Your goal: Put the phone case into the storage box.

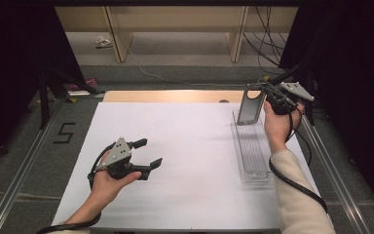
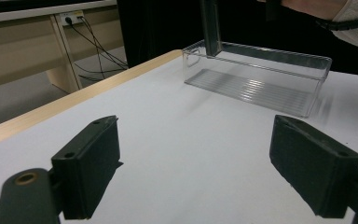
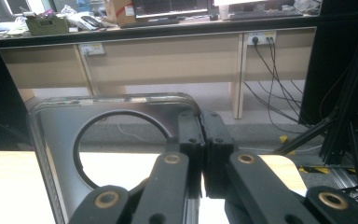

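Your right hand-held gripper [image 1: 268, 100] clamps the metal plate [image 1: 250, 106] upright over the clear bin's [image 1: 251, 151] far end; your left hand-held gripper [image 1: 148, 152] is open above the tabletop [image 1: 185, 146].

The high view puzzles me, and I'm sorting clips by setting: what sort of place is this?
Probably a lab or office set up for recording. A white-topped table stands between black curtains, cables trail across the floor, and monitors sit on a desk behind.
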`<move>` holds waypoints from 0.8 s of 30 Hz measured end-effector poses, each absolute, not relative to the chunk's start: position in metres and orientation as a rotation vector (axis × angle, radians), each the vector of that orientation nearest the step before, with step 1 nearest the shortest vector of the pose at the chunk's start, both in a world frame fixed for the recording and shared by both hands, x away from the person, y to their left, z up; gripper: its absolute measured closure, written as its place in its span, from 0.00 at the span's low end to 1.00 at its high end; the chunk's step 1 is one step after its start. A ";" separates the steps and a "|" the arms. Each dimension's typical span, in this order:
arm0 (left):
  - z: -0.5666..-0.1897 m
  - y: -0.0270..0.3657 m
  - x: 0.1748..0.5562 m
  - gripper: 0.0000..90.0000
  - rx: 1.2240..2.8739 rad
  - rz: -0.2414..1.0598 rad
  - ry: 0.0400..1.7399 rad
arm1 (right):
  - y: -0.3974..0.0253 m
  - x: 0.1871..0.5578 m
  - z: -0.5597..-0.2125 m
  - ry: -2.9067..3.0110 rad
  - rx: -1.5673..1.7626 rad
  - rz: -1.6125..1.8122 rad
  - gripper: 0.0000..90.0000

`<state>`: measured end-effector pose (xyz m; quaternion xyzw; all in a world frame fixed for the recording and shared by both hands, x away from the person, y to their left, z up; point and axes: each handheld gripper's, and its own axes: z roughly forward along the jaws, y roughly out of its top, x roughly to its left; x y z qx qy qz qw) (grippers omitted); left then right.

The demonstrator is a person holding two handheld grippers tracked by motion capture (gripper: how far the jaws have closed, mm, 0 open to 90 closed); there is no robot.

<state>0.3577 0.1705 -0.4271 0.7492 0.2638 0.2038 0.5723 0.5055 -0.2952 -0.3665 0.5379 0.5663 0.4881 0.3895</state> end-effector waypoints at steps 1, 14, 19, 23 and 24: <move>-0.427 0.171 0.358 0.18 1.757 0.478 0.619 | -0.295 0.506 -0.367 1.441 1.369 1.240 0.99; -0.428 0.170 0.358 0.18 1.760 0.477 0.618 | -0.296 0.508 -0.368 1.442 1.372 1.233 0.99; -0.428 0.170 0.358 0.18 1.760 0.477 0.618 | -0.295 0.508 -0.370 1.448 1.369 1.225 0.99; -0.428 0.170 0.358 0.18 1.761 0.477 0.618 | -0.295 0.509 -0.371 1.450 1.369 1.223 0.98; -0.428 0.170 0.358 0.18 1.760 0.478 0.618 | -0.295 0.509 -0.371 1.449 1.369 1.223 0.98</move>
